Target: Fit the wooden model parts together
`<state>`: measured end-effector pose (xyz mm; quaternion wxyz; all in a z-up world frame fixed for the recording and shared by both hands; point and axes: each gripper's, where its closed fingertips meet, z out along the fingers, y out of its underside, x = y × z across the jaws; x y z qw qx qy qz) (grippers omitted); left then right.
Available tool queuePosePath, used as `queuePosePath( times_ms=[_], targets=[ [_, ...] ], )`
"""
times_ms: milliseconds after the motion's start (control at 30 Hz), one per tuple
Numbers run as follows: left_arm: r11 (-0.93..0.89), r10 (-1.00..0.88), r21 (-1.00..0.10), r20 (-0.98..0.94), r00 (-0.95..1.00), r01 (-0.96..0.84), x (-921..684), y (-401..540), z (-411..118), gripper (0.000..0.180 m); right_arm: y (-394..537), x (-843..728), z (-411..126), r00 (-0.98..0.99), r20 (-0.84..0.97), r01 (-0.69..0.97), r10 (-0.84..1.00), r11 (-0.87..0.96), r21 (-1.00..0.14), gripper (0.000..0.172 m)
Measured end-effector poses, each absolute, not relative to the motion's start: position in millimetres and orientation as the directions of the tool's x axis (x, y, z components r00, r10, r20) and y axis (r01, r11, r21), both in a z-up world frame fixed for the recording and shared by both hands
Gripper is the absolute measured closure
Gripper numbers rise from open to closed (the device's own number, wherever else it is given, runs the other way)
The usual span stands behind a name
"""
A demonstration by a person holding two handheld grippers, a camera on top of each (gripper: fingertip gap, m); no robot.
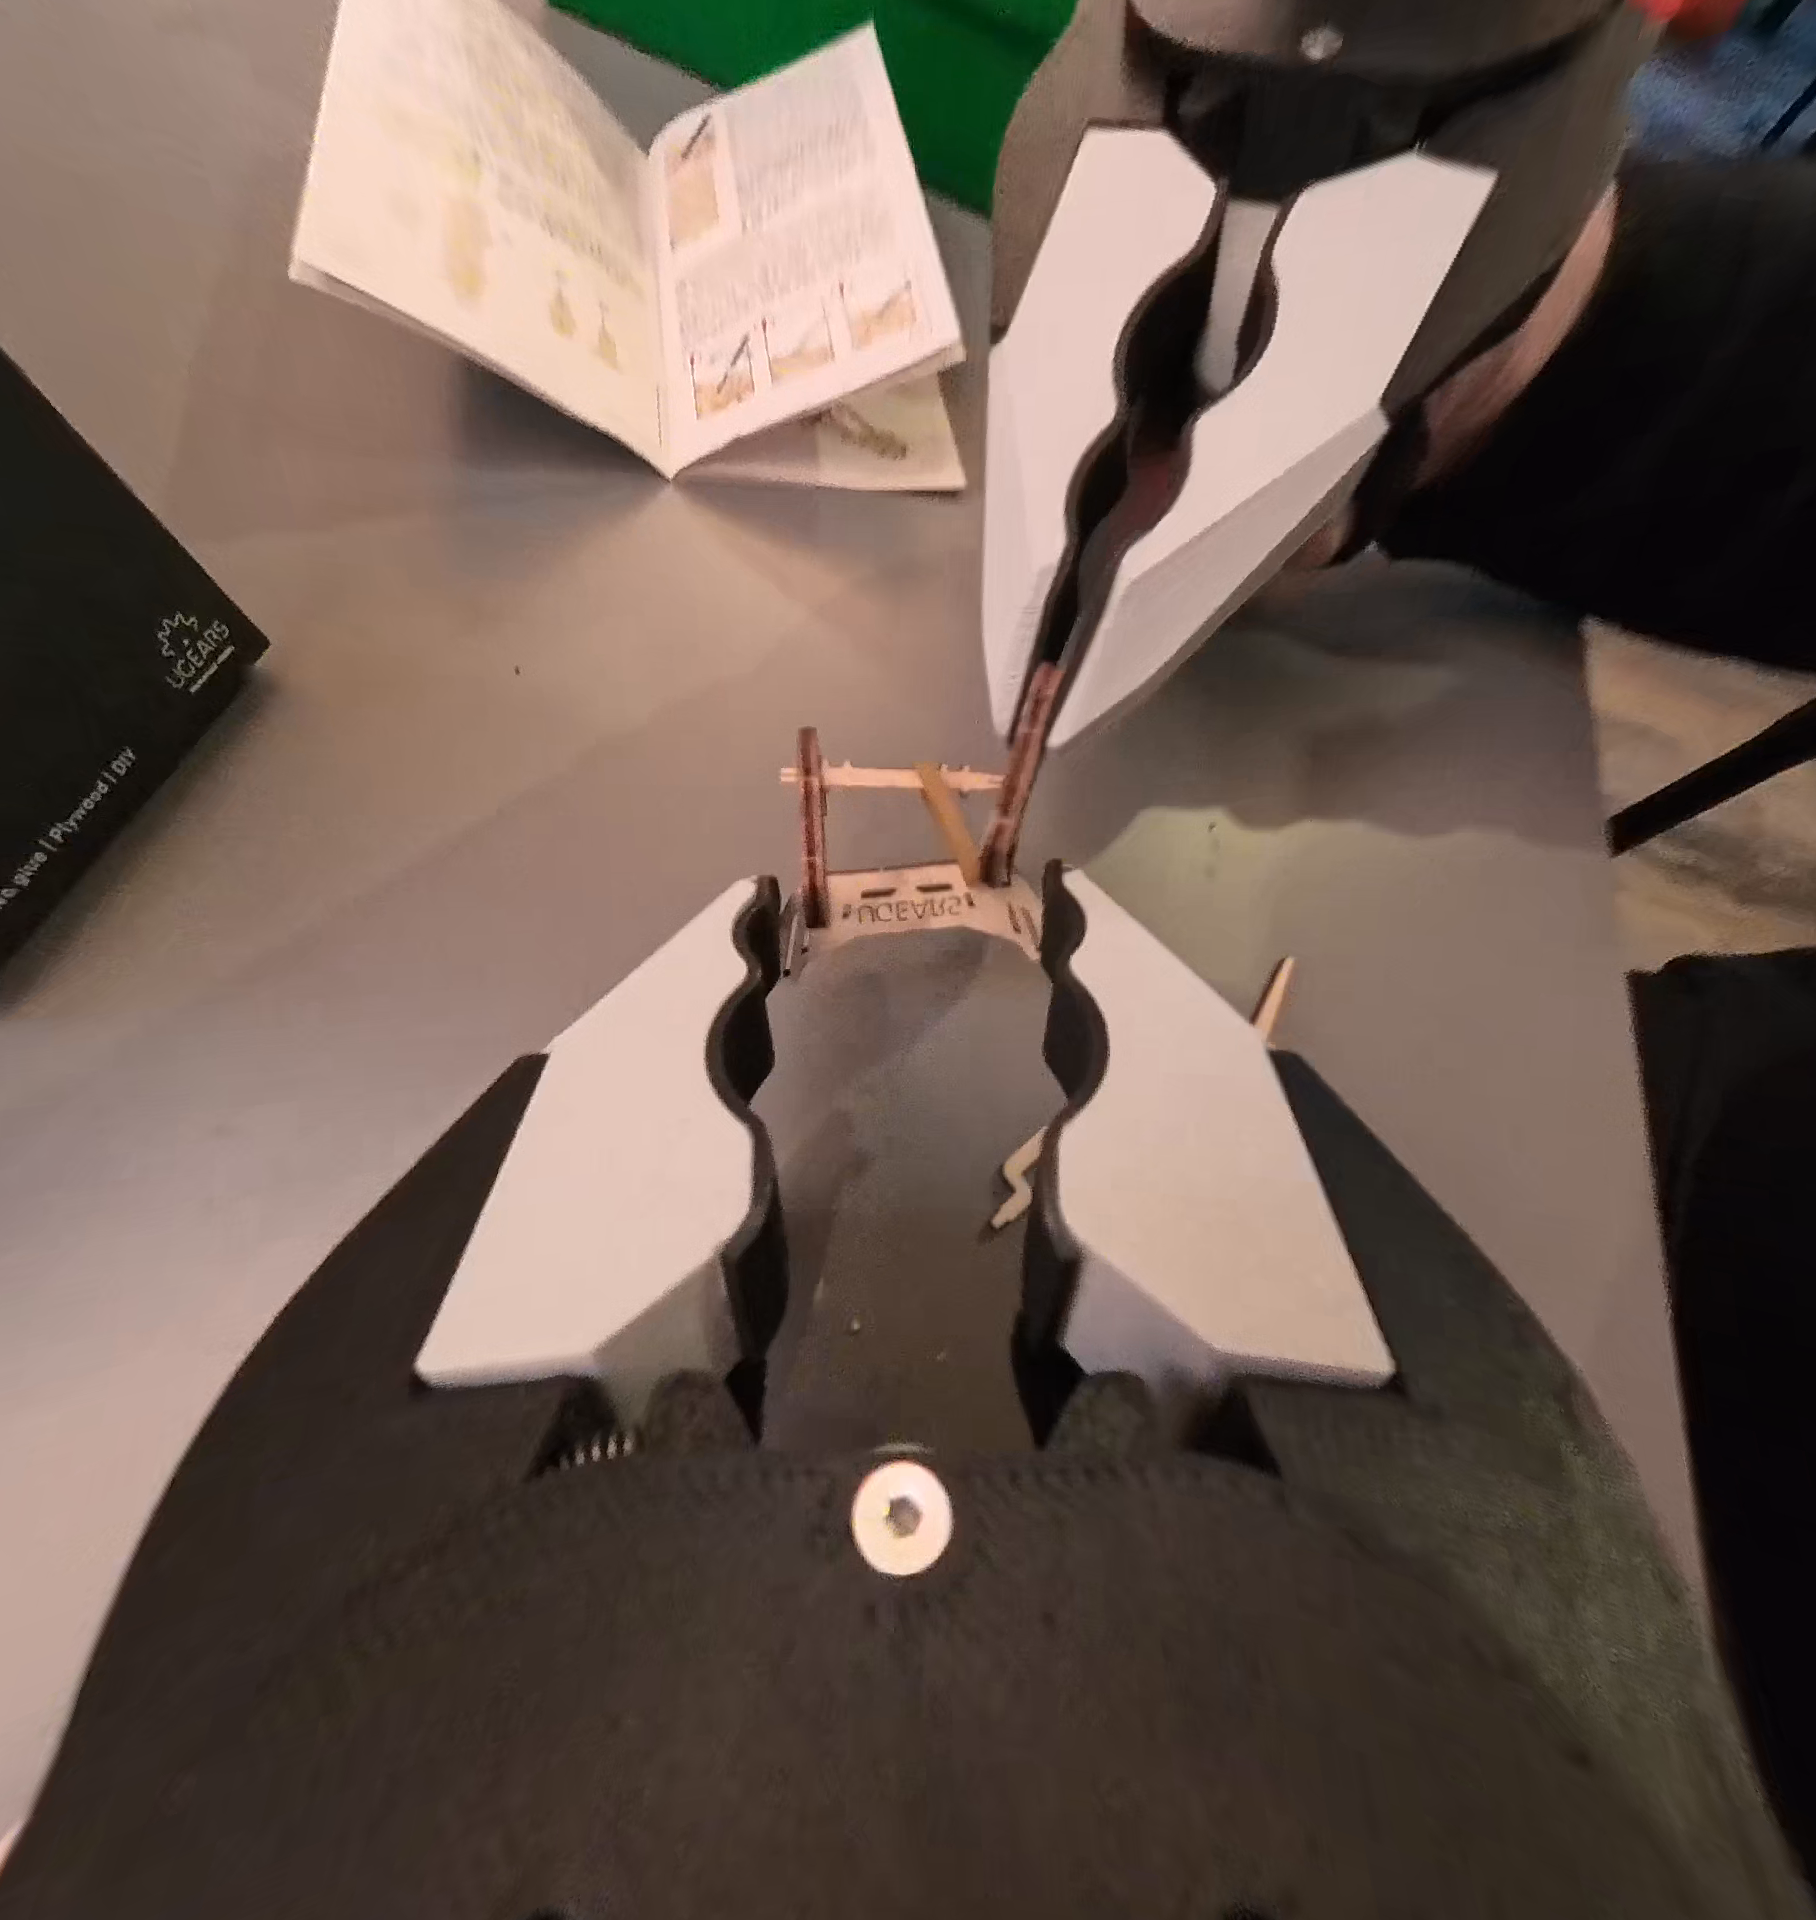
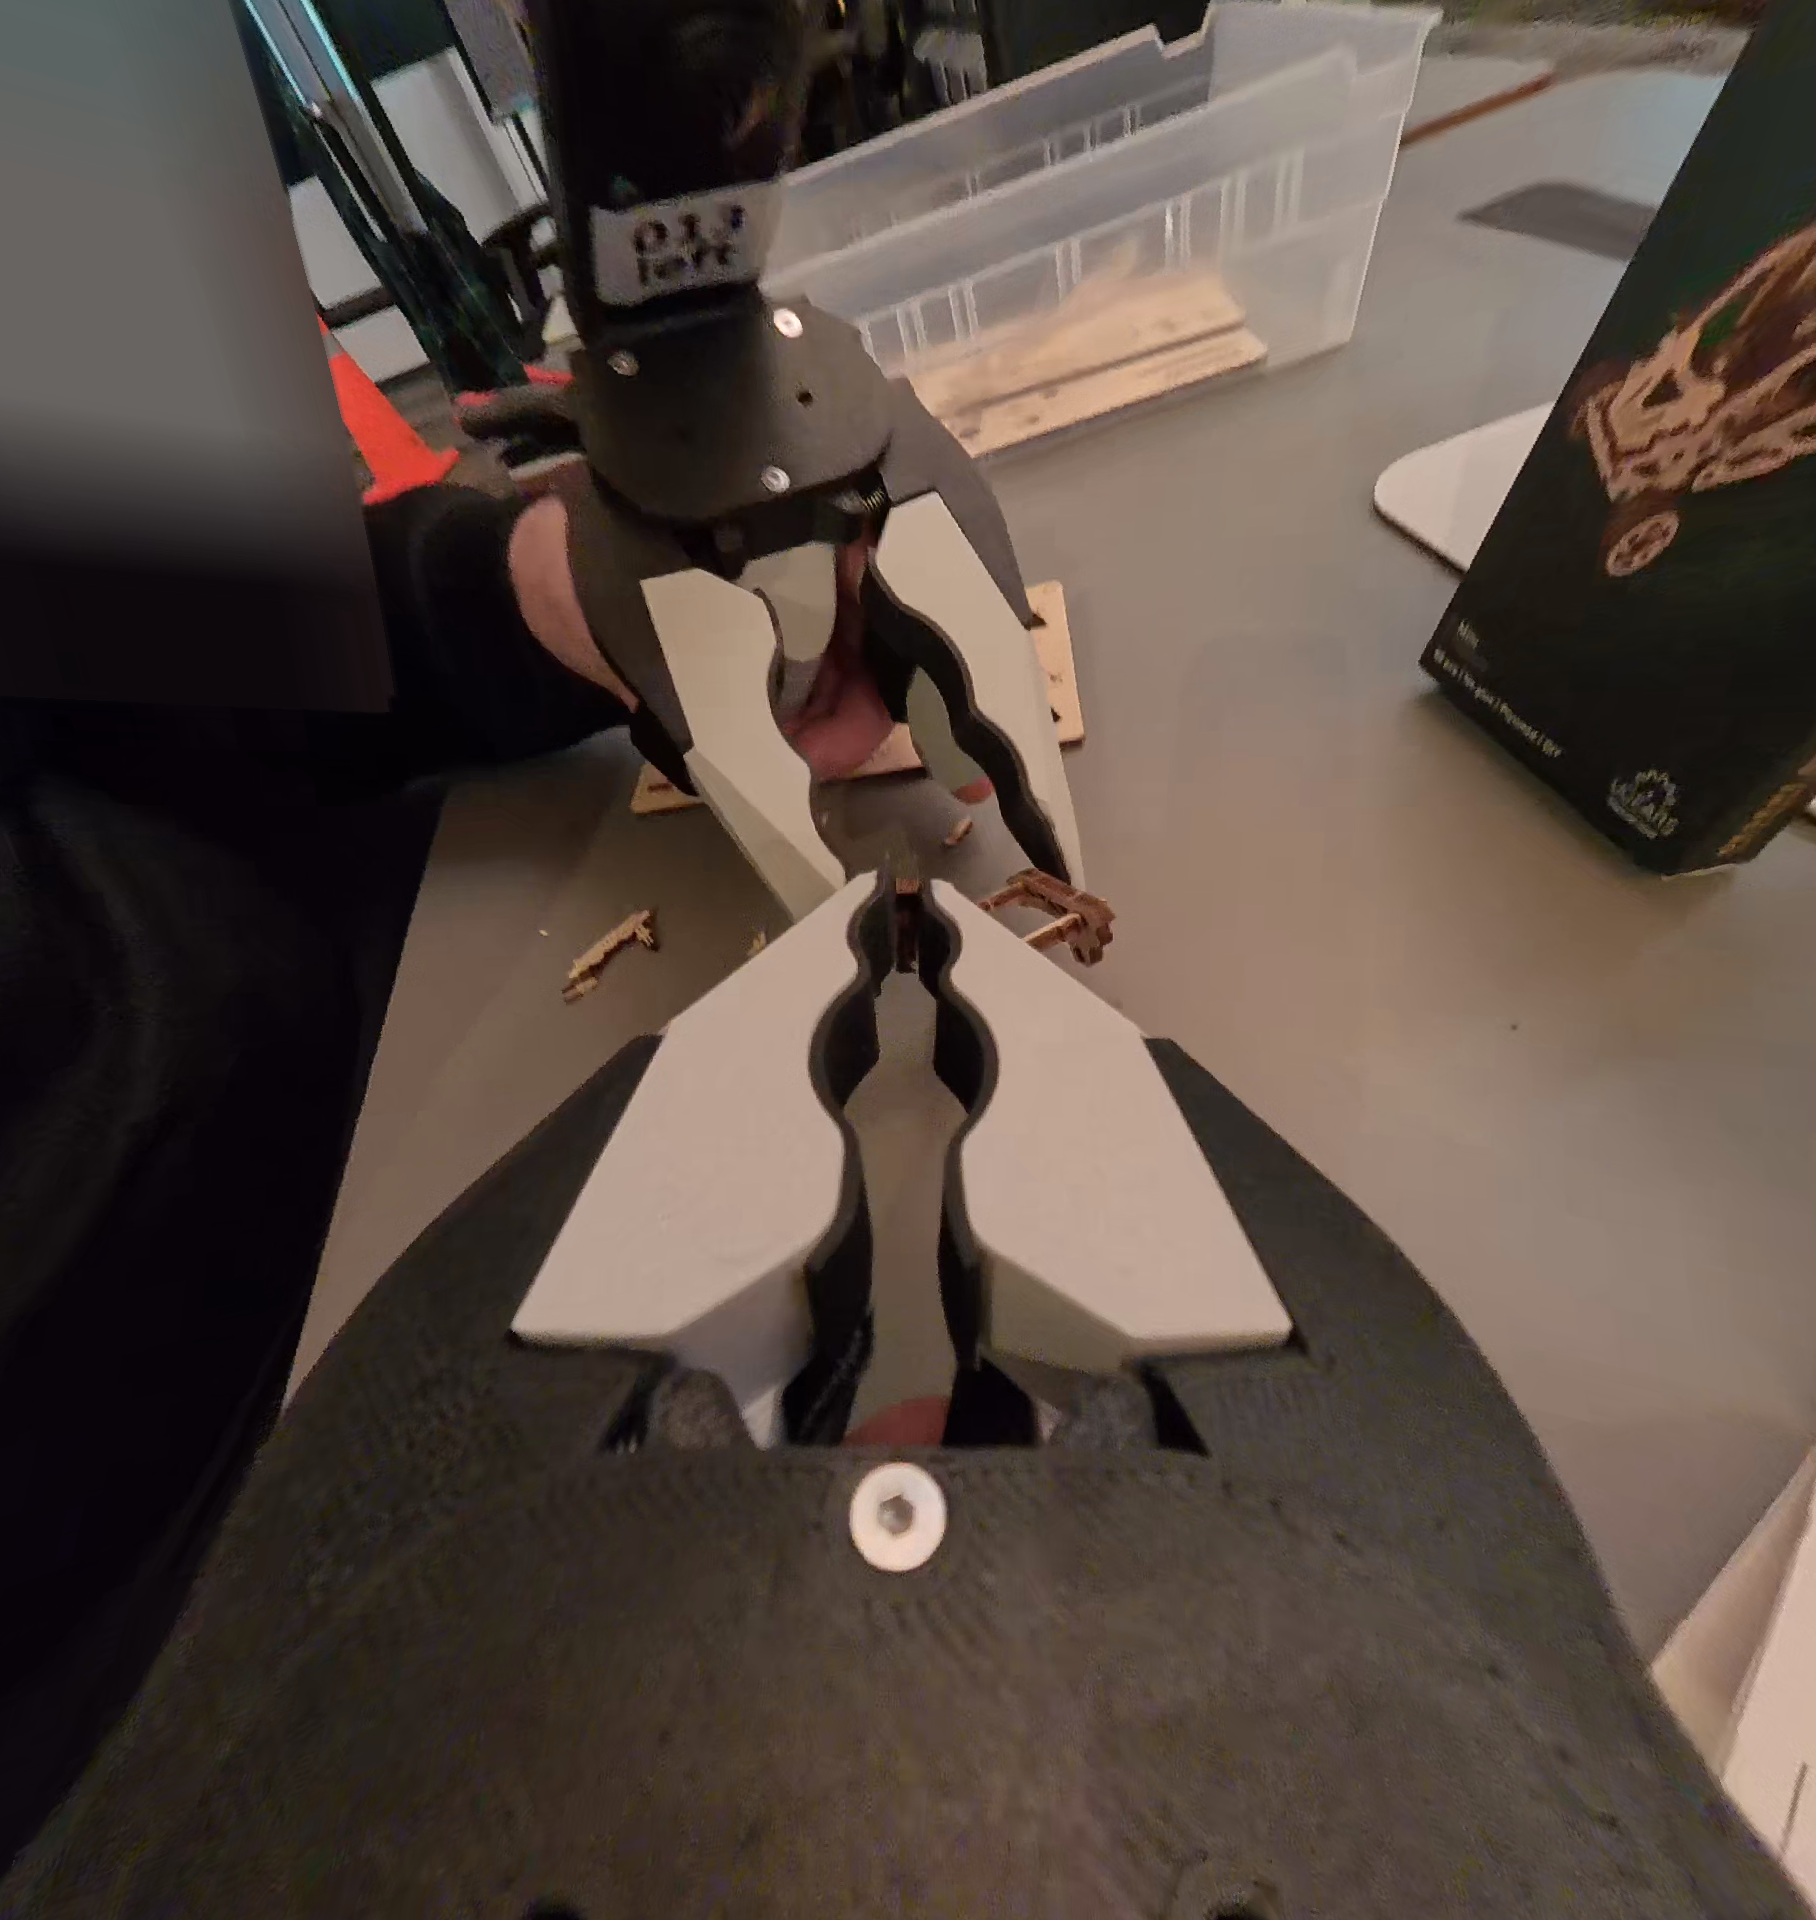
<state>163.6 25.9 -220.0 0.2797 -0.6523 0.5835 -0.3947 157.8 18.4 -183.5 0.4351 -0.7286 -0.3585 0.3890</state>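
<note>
Dim indoor light, soft blur, warped edges.

Engraved lettering on the pale wooden base plate [image 1: 919,912], upside down to the left wrist view. Printed logo and a line of small text on the black box [image 1: 73,665]; same on its face beside the model picture [image 2: 1652,623]. Open booklet [image 1: 623,239]: print too blurred. Grey tag [image 2: 680,249] on the left gripper [image 1: 914,914] carries characters.
</note>
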Motion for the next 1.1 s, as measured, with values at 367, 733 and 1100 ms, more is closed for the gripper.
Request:
queuePosePath(
  times_ms=[367, 733, 1100],
  targets=[
    [-0.291, -0.932, -0.901, 0.343, -0.116, -0.323, 165, 25, -179, 0.136, 17, 162, -144, 0.388, -0.255, 0.128, 0.886, -0.326, -0.937, 0.171],
    [-0.421, -0.869, -0.884, 0.457, -0.190, -0.202, 164, 25, -160, 0.138, 11, 168, -129, 0.397, -0.280, 0.038, 0.874, -0.320, -0.947, 0.172],
    [-0.447, -0.846, -0.876, 0.480, -0.231, -0.182, 164, 21, -154, 0.139, 10, 162, -125, 0.405, -0.217, 0.042, 0.888, -0.255, -0.966, 0.171]
  ],
)
